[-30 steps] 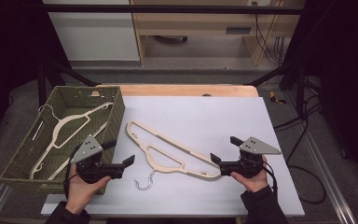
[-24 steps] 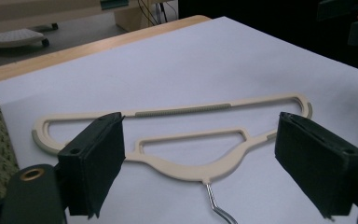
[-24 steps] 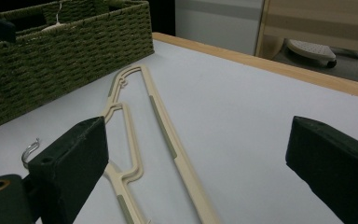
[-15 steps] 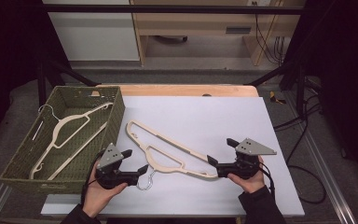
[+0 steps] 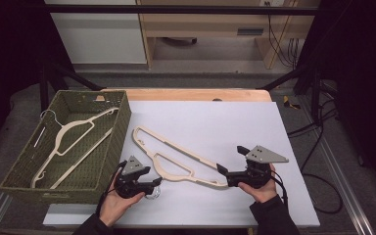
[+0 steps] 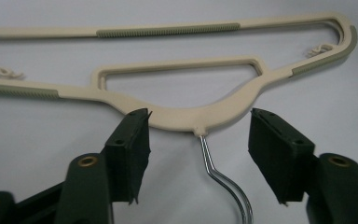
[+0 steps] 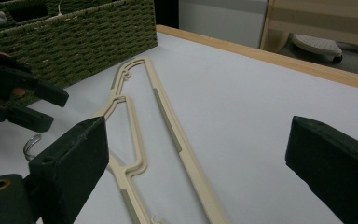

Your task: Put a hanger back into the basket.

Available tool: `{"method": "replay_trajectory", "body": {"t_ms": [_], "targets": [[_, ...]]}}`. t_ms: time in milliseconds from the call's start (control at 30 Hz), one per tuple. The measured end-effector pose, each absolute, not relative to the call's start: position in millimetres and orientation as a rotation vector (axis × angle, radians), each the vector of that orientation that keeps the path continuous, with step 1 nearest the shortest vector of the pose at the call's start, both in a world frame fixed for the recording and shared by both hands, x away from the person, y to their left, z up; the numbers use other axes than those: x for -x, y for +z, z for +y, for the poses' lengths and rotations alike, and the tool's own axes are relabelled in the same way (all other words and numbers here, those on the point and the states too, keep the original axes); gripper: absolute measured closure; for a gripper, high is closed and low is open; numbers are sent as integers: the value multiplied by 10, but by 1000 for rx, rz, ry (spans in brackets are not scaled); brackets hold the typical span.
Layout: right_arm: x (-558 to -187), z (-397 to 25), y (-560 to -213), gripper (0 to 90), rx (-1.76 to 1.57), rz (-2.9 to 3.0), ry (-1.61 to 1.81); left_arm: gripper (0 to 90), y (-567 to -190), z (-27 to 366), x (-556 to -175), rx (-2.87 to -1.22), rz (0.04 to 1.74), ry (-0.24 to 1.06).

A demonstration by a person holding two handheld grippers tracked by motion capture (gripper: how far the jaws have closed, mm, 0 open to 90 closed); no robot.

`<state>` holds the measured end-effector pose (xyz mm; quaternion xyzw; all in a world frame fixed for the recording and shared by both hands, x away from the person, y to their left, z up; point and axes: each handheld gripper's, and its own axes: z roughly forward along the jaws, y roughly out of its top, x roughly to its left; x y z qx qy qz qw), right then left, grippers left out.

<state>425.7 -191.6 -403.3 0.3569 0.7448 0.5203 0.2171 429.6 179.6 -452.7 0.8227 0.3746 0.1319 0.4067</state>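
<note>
basket (image 5: 108, 161) crowds left, table (image 5: 235, 127) open right

I see a cream hanger (image 6: 186, 116) of smooth, matt plastic, with ribbed grey-green grip strips (image 6: 168, 31) that look rubbery along its arms. Its hook (image 6: 223, 179) is bright, polished metal wire. My left gripper (image 6: 200, 154) has matt black plastic jaws faced with dull, slightly ragged dark pads (image 6: 137, 154); brass-coloured rivets shine on them. The table (image 5: 215, 127) has a pale, smooth, matt top edged in light wood. The basket (image 7: 74, 42) is coarse woven olive-green wicker, rough to look at.
</note>
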Motion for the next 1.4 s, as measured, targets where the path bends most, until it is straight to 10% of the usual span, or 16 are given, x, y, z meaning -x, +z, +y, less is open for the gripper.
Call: {"method": "replay_trajectory", "body": {"t_ms": [833,1400], "targets": [[-4286,-1820,-4075,67,-969,2101,1426,851,-4751,1642,-4374,-2162,1025,253],[-4400,-1270,-4245,81,-887,2253,1402,885,-4623,1644,-4335,-2156,1062,266]]}}
